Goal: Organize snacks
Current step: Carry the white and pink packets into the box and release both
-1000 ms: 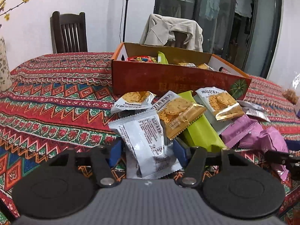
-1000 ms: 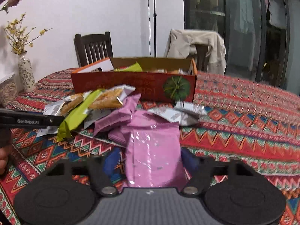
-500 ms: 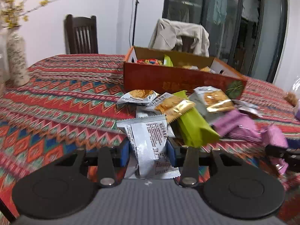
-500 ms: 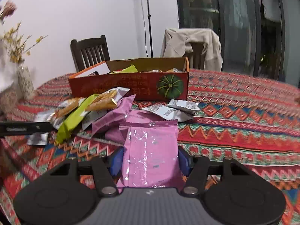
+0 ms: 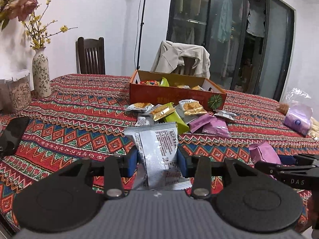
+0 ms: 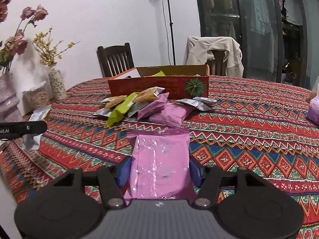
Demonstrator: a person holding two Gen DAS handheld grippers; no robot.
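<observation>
I hold one packet in each tool: the left gripper (image 5: pixel 157 159) is clamped on a silver packet (image 5: pixel 157 149), the right gripper (image 6: pixel 160 170) on a pink packet (image 6: pixel 160 159), both lengthwise along the fingers, pointing at the orange box (image 5: pixel 171 97). The box lies straight ahead, its long side facing me, neither hand clearly nearer. In front of it sits one loose pile (image 5: pixel 179 115): about ten packets, overlapped, not exactly countable. One vase (image 5: pixel 40 73) stands left of the box.
</observation>
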